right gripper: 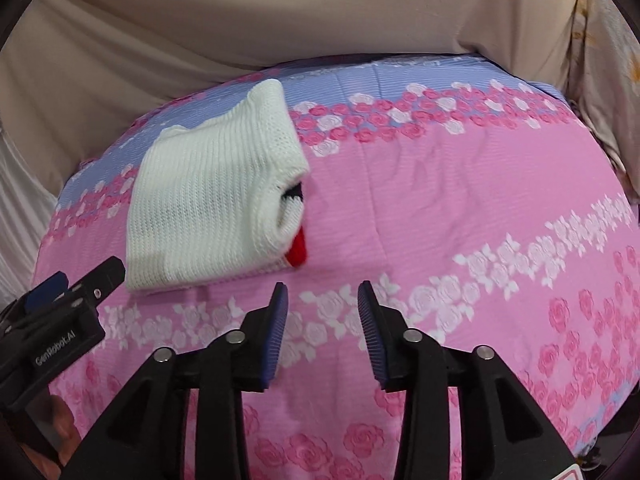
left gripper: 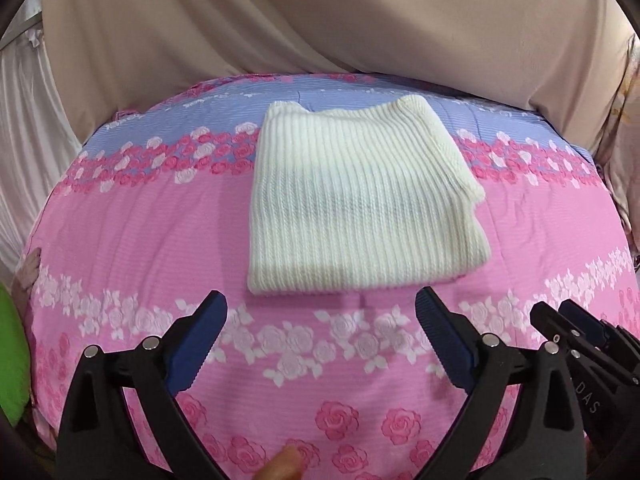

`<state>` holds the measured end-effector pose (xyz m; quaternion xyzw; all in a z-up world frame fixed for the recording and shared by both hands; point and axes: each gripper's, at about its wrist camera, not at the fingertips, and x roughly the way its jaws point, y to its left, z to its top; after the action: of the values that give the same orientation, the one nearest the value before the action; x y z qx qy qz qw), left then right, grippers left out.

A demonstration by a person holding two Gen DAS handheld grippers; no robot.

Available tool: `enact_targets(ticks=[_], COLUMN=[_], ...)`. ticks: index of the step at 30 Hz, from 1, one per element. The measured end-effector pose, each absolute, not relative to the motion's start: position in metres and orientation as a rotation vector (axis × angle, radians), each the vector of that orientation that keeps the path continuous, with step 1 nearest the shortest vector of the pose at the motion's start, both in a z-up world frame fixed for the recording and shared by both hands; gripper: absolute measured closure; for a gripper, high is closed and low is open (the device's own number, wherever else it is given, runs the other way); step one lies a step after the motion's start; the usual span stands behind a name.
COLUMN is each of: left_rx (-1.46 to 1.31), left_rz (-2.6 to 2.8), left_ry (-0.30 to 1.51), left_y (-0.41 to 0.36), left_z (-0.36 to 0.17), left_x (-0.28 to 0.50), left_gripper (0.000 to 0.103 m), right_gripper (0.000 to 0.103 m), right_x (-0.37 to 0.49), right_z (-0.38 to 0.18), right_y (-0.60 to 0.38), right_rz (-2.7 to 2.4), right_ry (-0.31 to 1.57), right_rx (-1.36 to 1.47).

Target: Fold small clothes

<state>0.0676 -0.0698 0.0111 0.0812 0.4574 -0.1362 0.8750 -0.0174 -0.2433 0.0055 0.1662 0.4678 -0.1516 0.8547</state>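
Both grippers, left gripper point(left gripper: 321, 312) wide open and right gripper point(right gripper: 323, 312) half open, hang empty before the folded white sweater point(left gripper: 356, 204), whose ribs run away from them across the floral bedspread point(left gripper: 140, 240).

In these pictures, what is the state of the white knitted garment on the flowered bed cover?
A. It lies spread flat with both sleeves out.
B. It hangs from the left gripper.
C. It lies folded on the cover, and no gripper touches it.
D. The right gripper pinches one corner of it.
C: the white knitted garment lies as a folded rectangle on the bed cover, while the left gripper and the right gripper are both open and apart from it.
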Motion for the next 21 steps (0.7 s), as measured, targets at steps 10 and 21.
enact_targets(ticks=[10, 21], left_rx=[0.192, 0.225], left_rz=[-0.257, -0.214], left_ry=[0.944, 0.941], left_y=[-0.069, -0.063], left_z=[-0.003, -0.005], left_x=[0.038, 0.03], left_gripper=[0.01, 0.011], right_gripper=[0.056, 0.055], right_x=[-0.033, -0.038], right_z=[0.005, -0.001], right_y=[-0.216, -0.202], right_rz=[-0.319, -0.308], right_ry=[0.968, 0.991], right_rx=[0.226, 0.216])
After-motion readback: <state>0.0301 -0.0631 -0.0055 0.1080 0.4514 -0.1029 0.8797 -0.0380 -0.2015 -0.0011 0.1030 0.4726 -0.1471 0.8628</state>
